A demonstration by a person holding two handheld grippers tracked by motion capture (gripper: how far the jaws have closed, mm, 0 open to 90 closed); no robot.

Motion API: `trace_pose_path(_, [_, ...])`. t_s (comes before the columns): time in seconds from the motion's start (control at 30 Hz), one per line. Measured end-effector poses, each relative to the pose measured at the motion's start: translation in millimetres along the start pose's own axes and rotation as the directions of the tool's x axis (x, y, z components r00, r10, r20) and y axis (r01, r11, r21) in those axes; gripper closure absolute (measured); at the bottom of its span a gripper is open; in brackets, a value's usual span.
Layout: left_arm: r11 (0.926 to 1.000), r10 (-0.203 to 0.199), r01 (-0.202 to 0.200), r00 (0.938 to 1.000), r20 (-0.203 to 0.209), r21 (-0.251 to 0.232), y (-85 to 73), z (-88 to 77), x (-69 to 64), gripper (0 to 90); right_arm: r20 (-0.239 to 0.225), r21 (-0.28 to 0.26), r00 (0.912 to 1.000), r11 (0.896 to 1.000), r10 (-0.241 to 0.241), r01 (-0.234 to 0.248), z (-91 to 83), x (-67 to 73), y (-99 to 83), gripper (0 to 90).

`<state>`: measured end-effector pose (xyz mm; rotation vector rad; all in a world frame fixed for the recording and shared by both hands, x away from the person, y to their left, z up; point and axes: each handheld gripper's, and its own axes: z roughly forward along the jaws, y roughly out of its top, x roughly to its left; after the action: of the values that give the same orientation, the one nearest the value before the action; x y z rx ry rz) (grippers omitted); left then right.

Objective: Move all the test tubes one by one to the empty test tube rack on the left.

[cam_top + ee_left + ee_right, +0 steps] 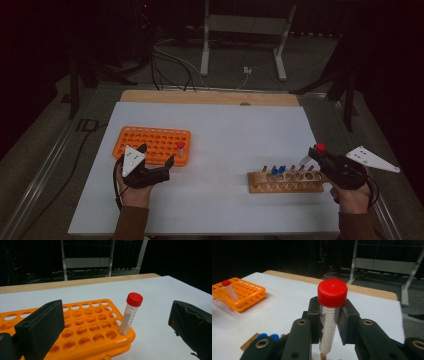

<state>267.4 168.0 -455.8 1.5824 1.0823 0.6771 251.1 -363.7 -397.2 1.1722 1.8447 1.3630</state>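
My right gripper [317, 152] [331, 322] is shut on a clear tube with a red cap [332, 293] [320, 147], held upright above the right end of the wooden rack [285, 182]. Two blue-capped tubes [278, 170] [267, 336] stand in that rack. An orange rack [154, 143] [82, 330] [242, 293] sits at the left with one red-capped tube [180, 148] [130, 313] [229, 290] standing in its near right corner. Beside the orange rack's near edge my left gripper [156, 155] [117, 330] stands open, nothing between its fingers.
The racks rest on a white sheet [225, 140] over a wooden table [210, 97]. A metal stand [245, 35] and cables [170, 65] lie on the floor beyond the table's far edge. Bare sheet lies between the two racks.
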Motion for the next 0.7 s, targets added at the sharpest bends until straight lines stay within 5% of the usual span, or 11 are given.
trace_pose_path(0.13, [0.9997,-0.023,0.023,0.9997,0.013,0.006,4.3,-0.2,-0.4,1.2,-0.024,0.002,0.9997,1.0,-0.005,0.005,11.5,8.3,3.3,74.2])
trace_pose_path(0.7, [0.9996,0.024,-0.023,0.9976,0.065,-0.017,18.4,3.3,-20.8,1.2,-0.146,0.005,0.986,0.997,-0.08,0.082,48.5,56.4,27.4,74.0])
